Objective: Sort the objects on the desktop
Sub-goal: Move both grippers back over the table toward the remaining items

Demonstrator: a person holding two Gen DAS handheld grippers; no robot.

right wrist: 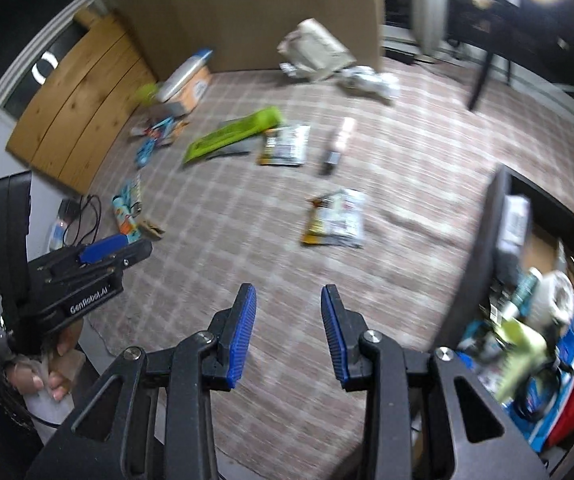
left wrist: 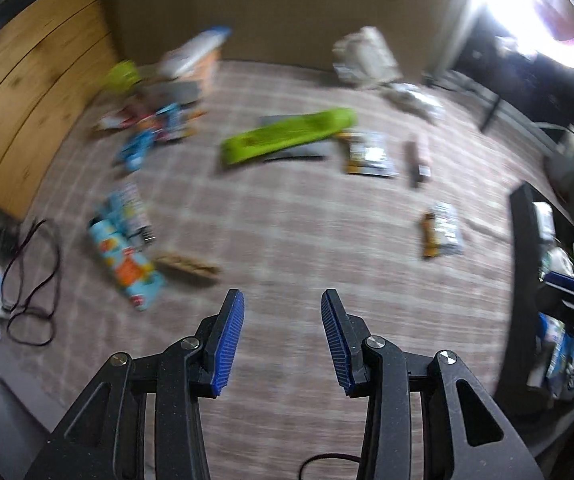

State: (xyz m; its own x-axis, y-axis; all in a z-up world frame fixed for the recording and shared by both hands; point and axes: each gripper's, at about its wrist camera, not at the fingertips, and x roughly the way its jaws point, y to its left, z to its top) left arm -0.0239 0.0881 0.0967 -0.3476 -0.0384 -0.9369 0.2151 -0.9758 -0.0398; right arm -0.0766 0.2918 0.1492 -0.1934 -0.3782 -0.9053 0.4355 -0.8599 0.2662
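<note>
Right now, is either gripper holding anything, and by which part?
Nothing is held. The left gripper and right gripper both stand open and empty above the checked cloth.

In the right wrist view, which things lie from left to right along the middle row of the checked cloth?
Green flat package → printed snack packet → pale tube with a dark cap.

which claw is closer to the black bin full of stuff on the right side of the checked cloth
Right. The right claw hangs open just beside the black bin, which fills its view's right side. The left claw, also open and empty, sits farther over, with the right one between it and the bin.
</note>
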